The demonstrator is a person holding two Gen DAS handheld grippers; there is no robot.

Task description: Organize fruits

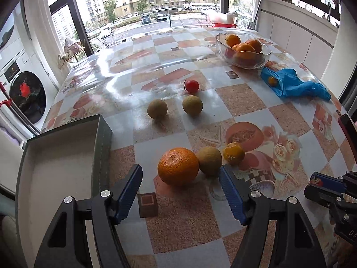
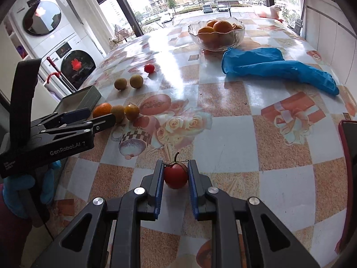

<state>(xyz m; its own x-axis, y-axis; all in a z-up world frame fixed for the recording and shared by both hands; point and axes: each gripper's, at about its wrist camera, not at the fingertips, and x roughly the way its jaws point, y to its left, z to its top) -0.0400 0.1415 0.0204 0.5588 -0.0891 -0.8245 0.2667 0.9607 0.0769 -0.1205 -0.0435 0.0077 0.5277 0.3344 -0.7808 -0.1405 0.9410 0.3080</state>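
My left gripper is open, its blue pads on either side of a large orange on the table. Touching the orange is a green-brown fruit, then a small yellow-orange citrus. Farther off lie two more green-brown fruits and a small red fruit. My right gripper is shut on a red tomato-like fruit with a dry stem. The left gripper also shows in the right wrist view.
An open grey box lies left of my left gripper. A glass bowl of oranges stands at the back right, with a blue bag holding a small orange beside it. A washing machine stands beyond the table's left edge.
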